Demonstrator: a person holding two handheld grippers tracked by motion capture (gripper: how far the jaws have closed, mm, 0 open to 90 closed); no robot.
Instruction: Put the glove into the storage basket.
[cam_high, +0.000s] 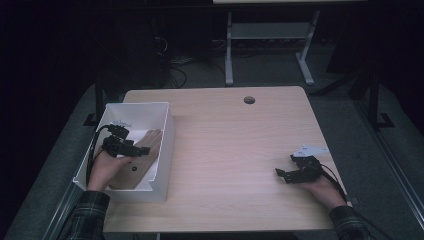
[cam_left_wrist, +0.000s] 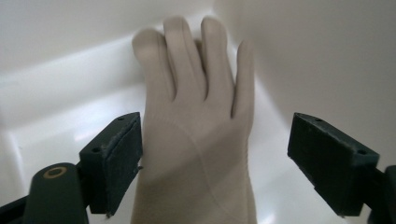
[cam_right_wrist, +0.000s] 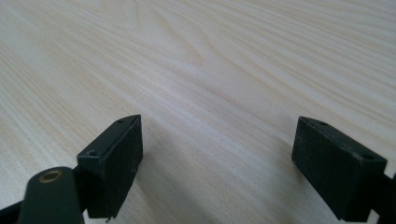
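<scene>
A pale beige glove (cam_left_wrist: 196, 130) lies flat in a white bin (cam_high: 167, 131), fingers toward the bin's far corner. In the high view the glove (cam_high: 148, 161) shows tan, under my left gripper (cam_high: 140, 150). My left gripper (cam_left_wrist: 217, 154) is open, its jaws wide on either side of the glove's cuff. The left pad (cam_left_wrist: 122, 154) sits right at the glove's edge, and the right pad stands well clear. My right gripper (cam_high: 281, 174) rests low over the bare wooden table (cam_high: 235, 140) at the right. It is open with nothing but wood grain (cam_right_wrist: 210, 56) between its jaws (cam_right_wrist: 217, 158).
The bin's white walls (cam_left_wrist: 70, 84) close in around the left gripper. A round cable hole (cam_high: 249, 100) sits near the table's far edge. Beyond the table stand the white legs of another desk (cam_high: 229, 55) and dark cables on the floor.
</scene>
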